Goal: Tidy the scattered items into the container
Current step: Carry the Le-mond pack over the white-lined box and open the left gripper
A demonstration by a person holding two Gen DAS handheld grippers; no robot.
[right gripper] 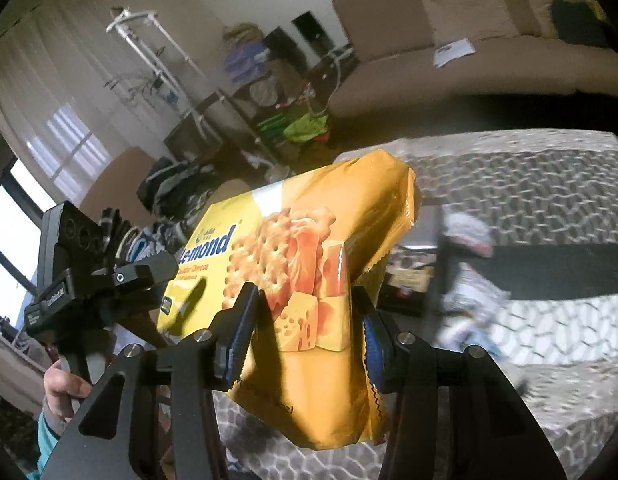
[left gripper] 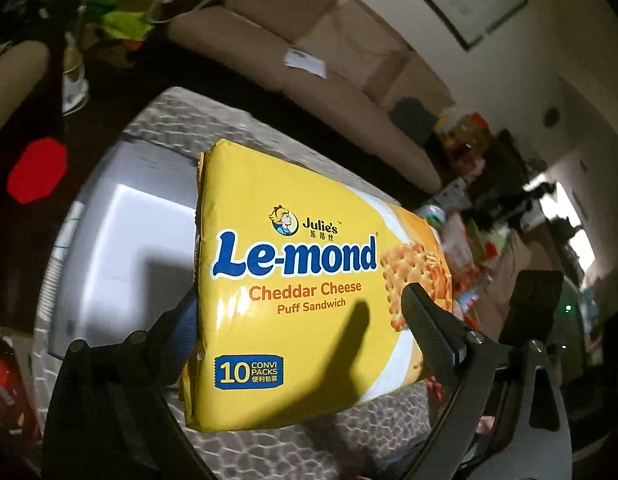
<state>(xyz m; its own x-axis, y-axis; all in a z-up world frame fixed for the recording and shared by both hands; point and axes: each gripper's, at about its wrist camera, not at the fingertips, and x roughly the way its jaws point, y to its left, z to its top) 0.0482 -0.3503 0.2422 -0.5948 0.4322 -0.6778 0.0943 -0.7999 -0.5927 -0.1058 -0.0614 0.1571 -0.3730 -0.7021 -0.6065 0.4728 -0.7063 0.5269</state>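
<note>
One yellow biscuit pack (left gripper: 309, 288) fills mid-frame – two grippers clamp it. The left gripper (left gripper: 297, 320) pinches one end, the right gripper (right gripper: 305, 332) the other, above one grey container (left gripper: 121, 216) at centre left.

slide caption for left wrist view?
Both grippers clamp a yellow Le-mond cheddar cracker pack above the grey plastic bin.

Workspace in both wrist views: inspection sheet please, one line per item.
Surface: grey-and-white patterned tablecloth.
Job's things: yellow Le-mond cheddar cracker pack, lifted; grey plastic container below it.
Clutter: red packet at table edge; blurred packets.
Grippers: left claw and right claw both clamp the pack.
Cables: nothing seen.
Surroundings: beige sofa, white curtain, cluttered shelves.
</note>
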